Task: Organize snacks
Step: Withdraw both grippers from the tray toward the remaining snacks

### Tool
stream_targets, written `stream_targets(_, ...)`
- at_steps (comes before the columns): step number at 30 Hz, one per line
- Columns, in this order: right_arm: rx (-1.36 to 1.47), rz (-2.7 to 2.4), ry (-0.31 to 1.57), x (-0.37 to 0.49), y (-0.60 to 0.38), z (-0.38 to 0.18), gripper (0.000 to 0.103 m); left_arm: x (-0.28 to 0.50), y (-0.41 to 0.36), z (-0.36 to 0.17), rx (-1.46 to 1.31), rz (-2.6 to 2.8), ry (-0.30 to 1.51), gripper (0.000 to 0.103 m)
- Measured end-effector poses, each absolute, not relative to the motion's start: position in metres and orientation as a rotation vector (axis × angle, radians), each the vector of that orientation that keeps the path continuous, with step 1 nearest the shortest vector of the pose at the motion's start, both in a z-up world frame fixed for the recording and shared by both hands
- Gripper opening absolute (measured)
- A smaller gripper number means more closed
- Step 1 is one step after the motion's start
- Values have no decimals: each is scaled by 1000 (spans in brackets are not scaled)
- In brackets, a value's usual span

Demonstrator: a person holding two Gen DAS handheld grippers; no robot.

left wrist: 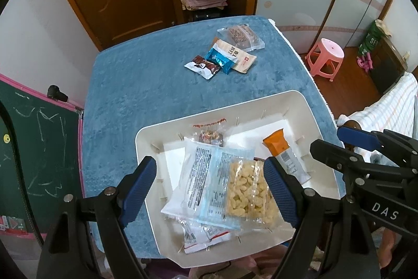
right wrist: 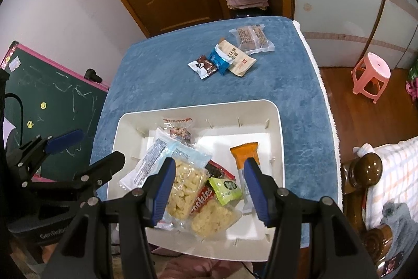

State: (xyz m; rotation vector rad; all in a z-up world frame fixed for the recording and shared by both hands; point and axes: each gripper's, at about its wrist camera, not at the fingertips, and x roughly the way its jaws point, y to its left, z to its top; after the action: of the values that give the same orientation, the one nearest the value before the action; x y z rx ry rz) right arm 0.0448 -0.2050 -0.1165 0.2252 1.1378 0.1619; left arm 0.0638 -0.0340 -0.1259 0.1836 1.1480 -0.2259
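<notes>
With both our left gripper (left wrist: 210, 190) and right gripper (right wrist: 209, 190) spread and empty above the bin (right wrist: 277, 127), we judge ourselves between pickups, needing next to reach toward twelve o'clock for the four packets (right wrist: 230, 54) on the blue cloth (right wrist: 156, 75).

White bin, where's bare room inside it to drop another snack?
The white bin has bare floor at its far right, between the orange packet and the back wall. The left and near side are crowded with the puffed snack bags and cookies pack. Both grippers hover open above.
</notes>
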Motion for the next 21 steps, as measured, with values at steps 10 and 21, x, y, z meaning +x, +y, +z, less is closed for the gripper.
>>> stream_targets(10,274,135,1137,68,-214,-120,55,90,-40,-130,204,-242,1157,83)
stream_targets(21,303,86,1132,103,-225,-123,55,140,-35,-129,198,-246,1134,83)
